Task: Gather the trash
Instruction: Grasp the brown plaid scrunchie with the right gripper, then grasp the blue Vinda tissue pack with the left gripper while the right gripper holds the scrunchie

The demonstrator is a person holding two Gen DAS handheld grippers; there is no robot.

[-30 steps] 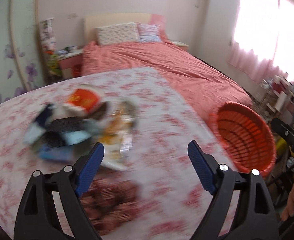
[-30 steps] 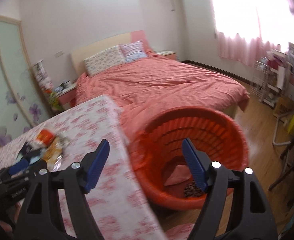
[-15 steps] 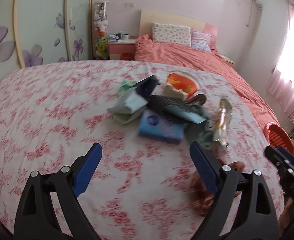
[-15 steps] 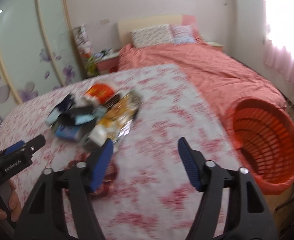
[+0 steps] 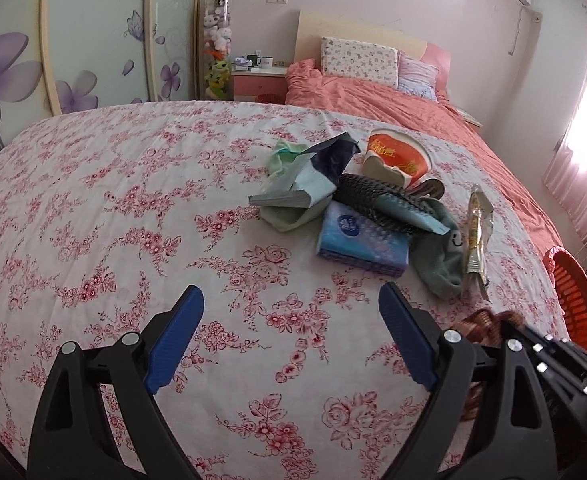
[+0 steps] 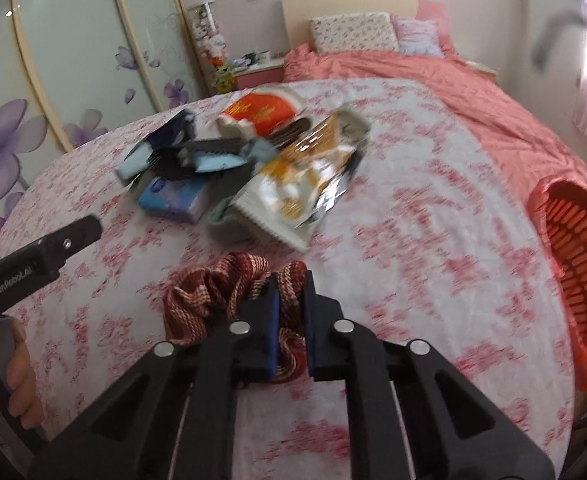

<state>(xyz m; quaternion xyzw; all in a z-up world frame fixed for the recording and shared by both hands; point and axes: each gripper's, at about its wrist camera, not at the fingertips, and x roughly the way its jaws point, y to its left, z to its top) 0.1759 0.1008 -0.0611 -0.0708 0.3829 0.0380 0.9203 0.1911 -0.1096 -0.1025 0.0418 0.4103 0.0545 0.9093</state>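
Where the coming move is judged, one relation governs: the orange slatted plastic basket (image 6: 573,276) stands off the table's right edge, rightward of the right gripper (image 6: 291,320), with bare floral cloth between them.

Item 1. Right gripper: blue pads drawn together and clamped on a red-and-cream woven fabric band (image 6: 213,288), bunched in loops on the floral tablecloth (image 6: 413,240). The band's bulk trails left of the pads; only one loop is pinched. In the left view it appears merely as a brownish patch (image 5: 481,320) behind the right tool's body.

Item 2. Left gripper (image 5: 289,336): jaws wide apart, holding nothing, over bare cloth short of the pile.

Item 3. Pile, mid-table, beyond both tools: blue tissue packet (image 5: 361,244), grey-green sock (image 5: 437,256), black ribbed brush (image 5: 377,200), orange-and-white paper bowl (image 5: 397,156), foil snack wrapper (image 5: 477,232) lying with its long axis running away from the left camera. The wrapper lies nearest the right gripper, the tissue packet nearest the left.

Item 4. Obscured: the basket is cut by the frame in both views, its contents unseen. The right view is motion-blurred, the wrapper print illegible. Lower pile items are overlapped, their count uncertain.
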